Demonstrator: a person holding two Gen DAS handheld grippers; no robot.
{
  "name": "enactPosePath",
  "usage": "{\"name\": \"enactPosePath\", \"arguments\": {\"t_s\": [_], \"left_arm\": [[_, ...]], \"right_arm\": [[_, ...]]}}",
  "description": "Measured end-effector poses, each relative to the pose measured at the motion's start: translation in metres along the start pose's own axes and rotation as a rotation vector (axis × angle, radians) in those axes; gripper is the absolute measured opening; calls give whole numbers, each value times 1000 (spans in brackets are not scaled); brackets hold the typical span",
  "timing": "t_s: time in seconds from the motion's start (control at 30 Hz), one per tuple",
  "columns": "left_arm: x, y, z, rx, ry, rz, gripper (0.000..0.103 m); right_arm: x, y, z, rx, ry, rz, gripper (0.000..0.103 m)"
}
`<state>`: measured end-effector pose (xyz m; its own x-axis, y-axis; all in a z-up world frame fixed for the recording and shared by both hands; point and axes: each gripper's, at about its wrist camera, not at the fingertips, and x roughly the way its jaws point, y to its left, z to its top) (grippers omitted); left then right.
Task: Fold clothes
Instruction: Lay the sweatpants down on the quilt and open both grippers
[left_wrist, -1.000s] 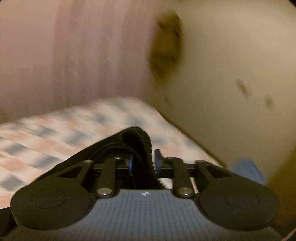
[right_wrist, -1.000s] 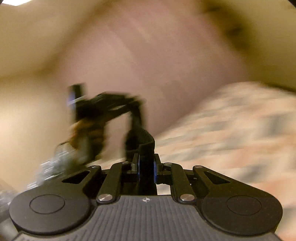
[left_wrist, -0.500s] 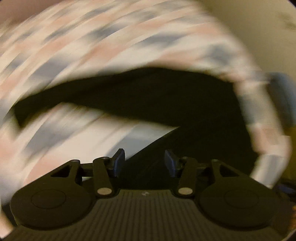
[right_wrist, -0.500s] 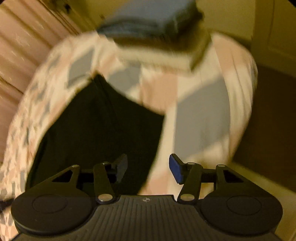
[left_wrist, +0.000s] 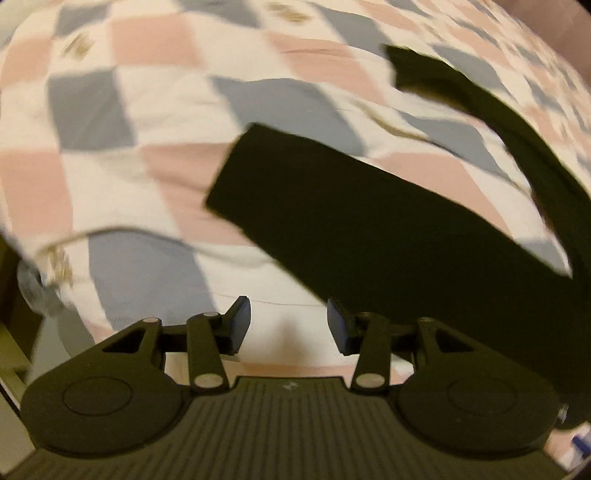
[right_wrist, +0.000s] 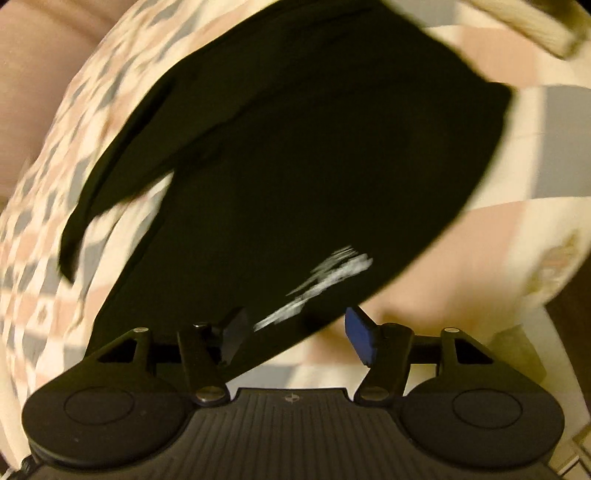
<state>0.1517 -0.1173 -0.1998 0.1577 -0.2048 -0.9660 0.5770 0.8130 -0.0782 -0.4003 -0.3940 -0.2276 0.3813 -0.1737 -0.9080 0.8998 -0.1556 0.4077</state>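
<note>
a black garment (right_wrist: 314, 166) lies spread flat on the checked bedspread (left_wrist: 129, 92) — in the left view its sleeve (left_wrist: 332, 206) runs diagonally, cuff toward upper left. left gripper (left_wrist: 286, 325) and right gripper (right_wrist: 295, 334) both hover with fingers apart, holding nothing.

- L gripper (left_wrist: 284, 325): jaws spread wide, nothing held between fingers, tilted downward.
- R gripper (right_wrist: 295, 334): jaws likewise parted, nothing gripped, angled downward.
</note>
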Motion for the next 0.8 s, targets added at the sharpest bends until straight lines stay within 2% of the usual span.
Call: {"name": "enactPosePath", "arguments": {"t_s": [0.13,0.2,0.33,0.47,0.57,0.6,0.63,0.67,0.73,0.8], "left_arm": [[25,44,18,-170,-7,-92,42],[48,60,31,-264,14,-145,43],[94,71,46,-376,70,-236,44],[137,56,54,-301,133,-189,44],[144,51,62,-296,138,-175,43],[141,48,65,-267,123,-167,41],[137,45,67,-238,108,-159,25],[133,43,69,-202,94,-148,13],[112,39,68,-105,41,-137,6],[90,37,60,5,-25,-129,5]], "right_arm": [[0,31,-30,-97,17,-23,70],[-3,36,-48,-103,18,-53,70],[-16,35,-84,-70,5,-120,71],[-27,29,-122,-7,-23,-179,75],[-32,24,-143,47,-46,-193,77],[-33,23,-149,66,-54,-196,77],[-34,20,-154,86,-61,-196,77],[-35,17,-157,109,-68,-192,77],[-36,10,-158,151,-82,-181,77],[-39,4,-154,173,-106,-173,77]]}}
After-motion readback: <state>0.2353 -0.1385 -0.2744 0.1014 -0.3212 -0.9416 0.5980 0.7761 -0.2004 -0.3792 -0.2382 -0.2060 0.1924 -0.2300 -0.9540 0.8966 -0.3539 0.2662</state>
